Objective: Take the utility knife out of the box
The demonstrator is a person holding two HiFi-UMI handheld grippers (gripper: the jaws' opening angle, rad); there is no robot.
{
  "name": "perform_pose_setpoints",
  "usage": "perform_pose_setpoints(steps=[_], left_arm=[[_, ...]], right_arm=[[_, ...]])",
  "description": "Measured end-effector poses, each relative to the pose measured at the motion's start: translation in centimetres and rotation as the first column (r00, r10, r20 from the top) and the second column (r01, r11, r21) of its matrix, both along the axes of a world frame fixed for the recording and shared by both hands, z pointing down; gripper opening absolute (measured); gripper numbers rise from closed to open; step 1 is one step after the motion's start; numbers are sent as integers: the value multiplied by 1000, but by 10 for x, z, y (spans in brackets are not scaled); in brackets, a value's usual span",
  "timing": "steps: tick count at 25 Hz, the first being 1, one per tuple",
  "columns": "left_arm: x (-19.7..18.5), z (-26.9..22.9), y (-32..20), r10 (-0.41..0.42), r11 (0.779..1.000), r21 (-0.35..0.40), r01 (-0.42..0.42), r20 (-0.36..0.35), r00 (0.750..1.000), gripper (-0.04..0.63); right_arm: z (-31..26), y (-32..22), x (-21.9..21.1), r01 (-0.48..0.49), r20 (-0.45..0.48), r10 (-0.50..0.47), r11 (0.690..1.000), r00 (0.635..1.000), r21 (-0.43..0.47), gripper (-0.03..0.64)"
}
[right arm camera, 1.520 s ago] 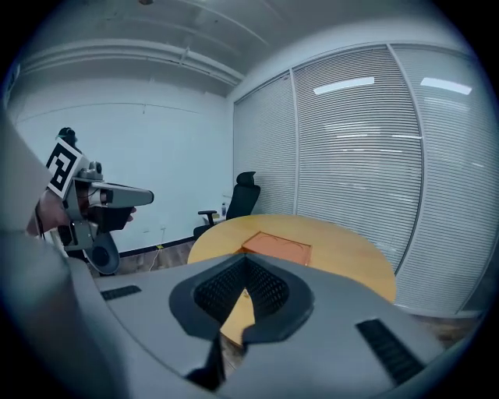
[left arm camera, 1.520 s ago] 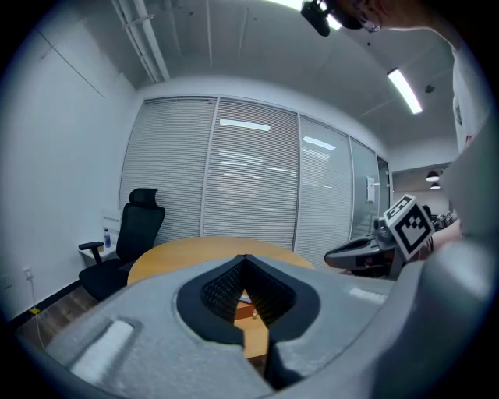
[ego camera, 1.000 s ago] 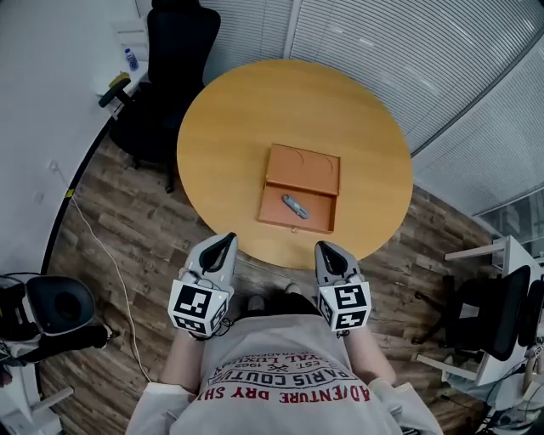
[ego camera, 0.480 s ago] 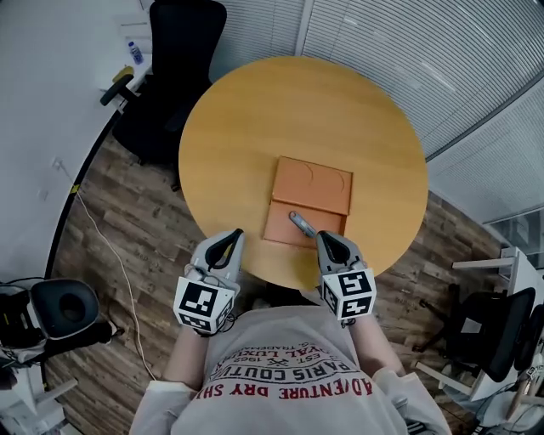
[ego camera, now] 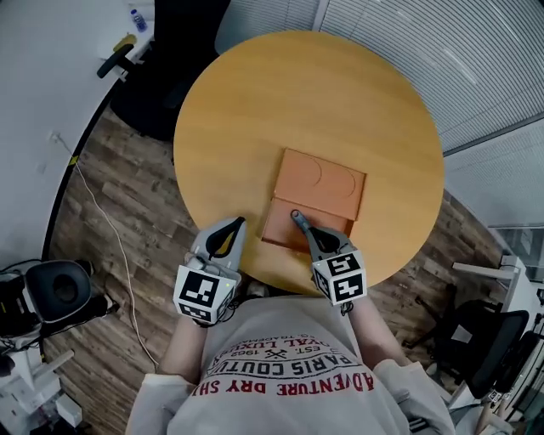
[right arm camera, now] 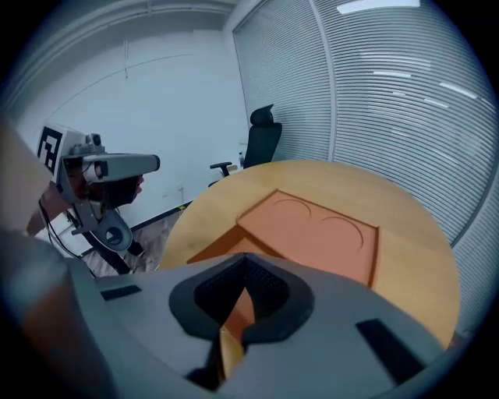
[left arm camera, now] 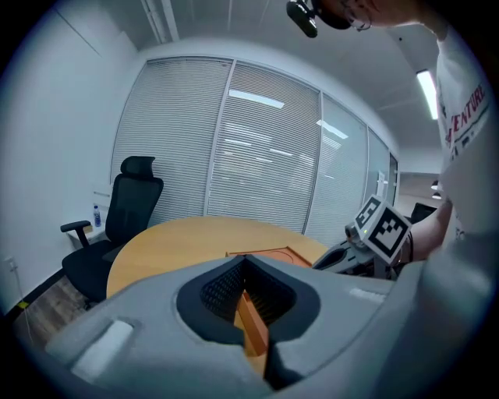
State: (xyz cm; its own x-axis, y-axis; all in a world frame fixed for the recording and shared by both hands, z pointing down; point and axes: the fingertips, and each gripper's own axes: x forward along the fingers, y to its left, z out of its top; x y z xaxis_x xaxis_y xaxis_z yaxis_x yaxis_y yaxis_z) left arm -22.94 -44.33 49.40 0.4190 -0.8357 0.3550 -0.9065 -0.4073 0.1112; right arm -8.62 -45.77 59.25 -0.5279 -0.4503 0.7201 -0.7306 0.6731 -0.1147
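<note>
Closed and empty, the right claw (ego camera: 311, 234) should be opened and lowered astride the knife (ego camera: 296, 217) just ahead in the box (ego camera: 321, 182); the closed left claw (ego camera: 231, 228) is best held aside.

In the head view the right gripper (ego camera: 296, 217) covers the middle of the box (ego camera: 323, 180), so the knife is out of sight. In each gripper view that gripper's own grey body blocks the box's open half as well. The chair (ego camera: 170, 34) is cut off by the top edge, and the bottle (ego camera: 136, 19) beside it is too small to read.
</note>
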Motion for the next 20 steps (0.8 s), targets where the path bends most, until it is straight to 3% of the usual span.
perform_pose_setpoints(steps=[3,6,10,15,20], left_arm=[[-3,10,-4,-18,1000,-24,17,-6,1000,-5],[-6,20,-9,-31,998,-47,30,-9,999,-5],[-5,29,-15,-47,996,-76,45,-17,999,-5],[-11,38,-22,-59,994,-96,57,-19,998,-5],[-15,48,-25,-76,990,-118,73,-24,997,-5]], right_arm=[[24,-3,0,33,-50,-35,999,998,-43,8],[50,-4,-2,68,-94,-78,992,993,-103,101],[80,-9,7,78,-170,-104,985,980,-152,110],[91,-16,2,97,-192,-130,981,973,-171,160],[105,-20,-5,127,-231,-174,970,957,-207,166]])
